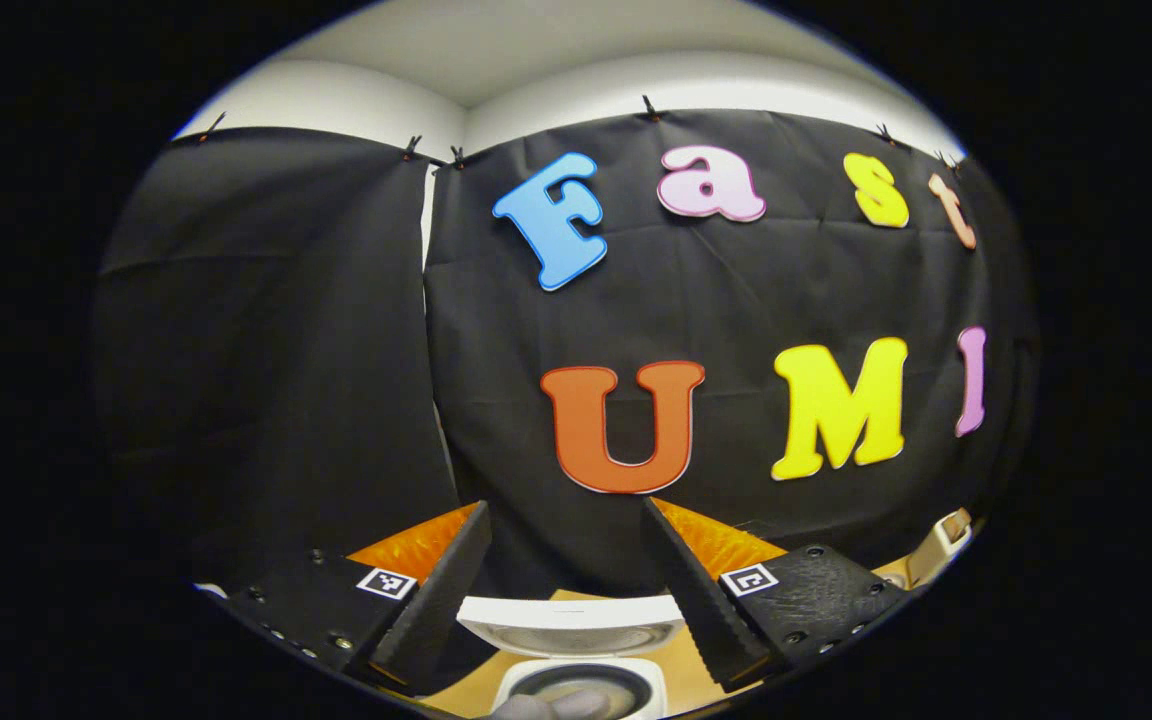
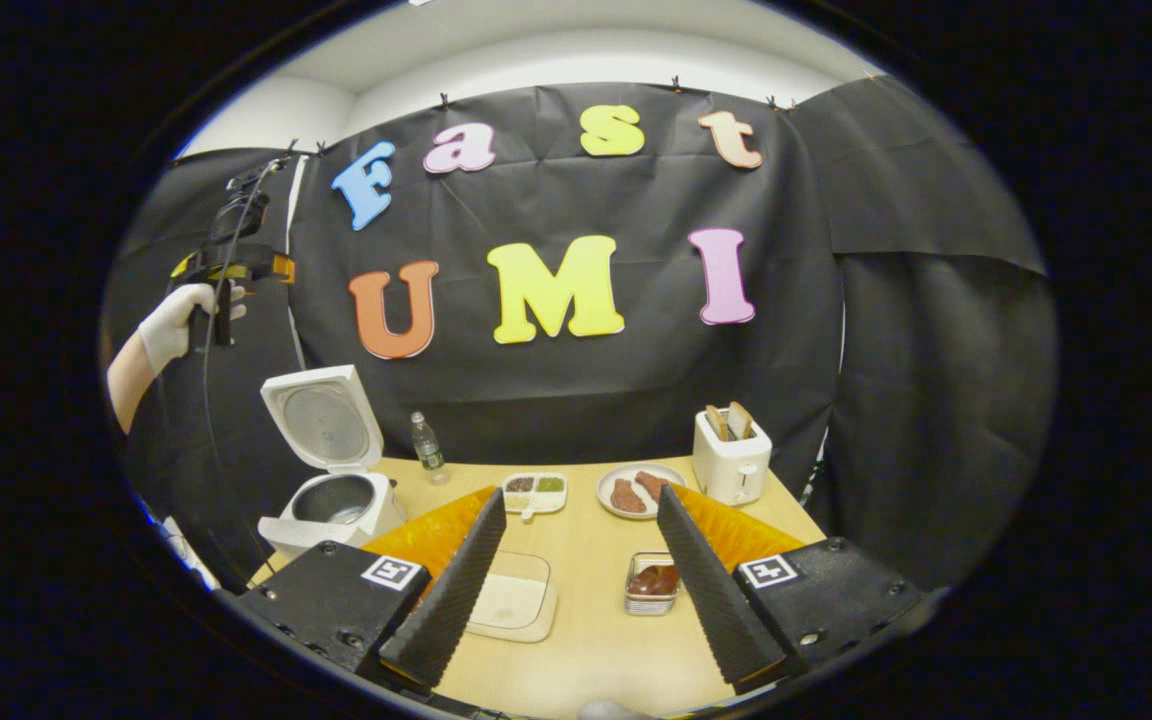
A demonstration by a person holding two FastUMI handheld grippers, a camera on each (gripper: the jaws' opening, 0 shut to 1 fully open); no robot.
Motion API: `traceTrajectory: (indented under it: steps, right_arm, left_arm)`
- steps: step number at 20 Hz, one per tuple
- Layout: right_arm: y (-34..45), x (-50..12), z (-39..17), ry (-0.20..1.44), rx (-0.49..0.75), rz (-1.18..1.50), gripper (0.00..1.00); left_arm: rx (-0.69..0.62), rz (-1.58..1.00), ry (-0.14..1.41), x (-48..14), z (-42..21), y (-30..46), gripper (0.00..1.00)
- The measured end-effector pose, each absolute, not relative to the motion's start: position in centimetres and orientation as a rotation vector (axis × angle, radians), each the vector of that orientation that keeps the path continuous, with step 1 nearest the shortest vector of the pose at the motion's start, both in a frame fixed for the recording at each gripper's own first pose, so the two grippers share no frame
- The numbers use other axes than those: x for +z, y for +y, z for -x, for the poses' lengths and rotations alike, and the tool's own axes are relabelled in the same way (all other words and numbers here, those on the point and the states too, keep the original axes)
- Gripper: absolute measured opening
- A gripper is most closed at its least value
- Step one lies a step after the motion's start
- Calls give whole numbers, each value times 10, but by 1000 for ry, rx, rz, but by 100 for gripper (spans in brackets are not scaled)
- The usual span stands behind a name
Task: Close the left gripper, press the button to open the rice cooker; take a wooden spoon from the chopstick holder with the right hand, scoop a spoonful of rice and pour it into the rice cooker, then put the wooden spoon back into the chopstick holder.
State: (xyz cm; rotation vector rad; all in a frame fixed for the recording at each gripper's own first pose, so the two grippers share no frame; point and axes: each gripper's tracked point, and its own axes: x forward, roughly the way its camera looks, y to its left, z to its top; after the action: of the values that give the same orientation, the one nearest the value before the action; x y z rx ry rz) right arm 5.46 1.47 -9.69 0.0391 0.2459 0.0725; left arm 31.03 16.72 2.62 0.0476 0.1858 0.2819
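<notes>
Rice cooker (image 2: 331, 470) is seen at table's (image 2: 586, 640) far left w/ lid raised upright, pot exposed. Left gripper (image 1: 566, 590) is held wide apart above cooker, nothing gripped. Right gripper (image 2: 581, 575) is spread wide over table, empty; a shallow tray (image 2: 514, 605) and small container (image 2: 653, 582) lie between its fingers. Toaster (image 2: 731, 458) stands far right.

Rice cooker (image 2: 334, 478) at table (image 2: 596, 640) left, bottle (image 2: 425, 442) beside it, toaster (image 2: 730, 458) far right.
</notes>
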Motion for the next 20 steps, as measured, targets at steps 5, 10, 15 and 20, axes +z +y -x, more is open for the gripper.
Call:
traceTrajectory:
  steps: [5, 10, 15, 20]
  right_arm:
    - [15, -113, -52, 293, 68, -23, 100]
    - [15, -128, -51, 339, 69, -35, 100]
    - [13, -130, -49, 346, 70, -33, 100]
    - [14, -136, -50, 366, 81, -65, 98]
  left_arm:
    - [301, -37, 368, -45, -354, 187, 95]
    - [275, -8, 539, -108, -369, 183, 95]
    - [289, 23, 624, -147, -364, 186, 95]
    - [265, 27, 650, -153, -358, 184, 98]
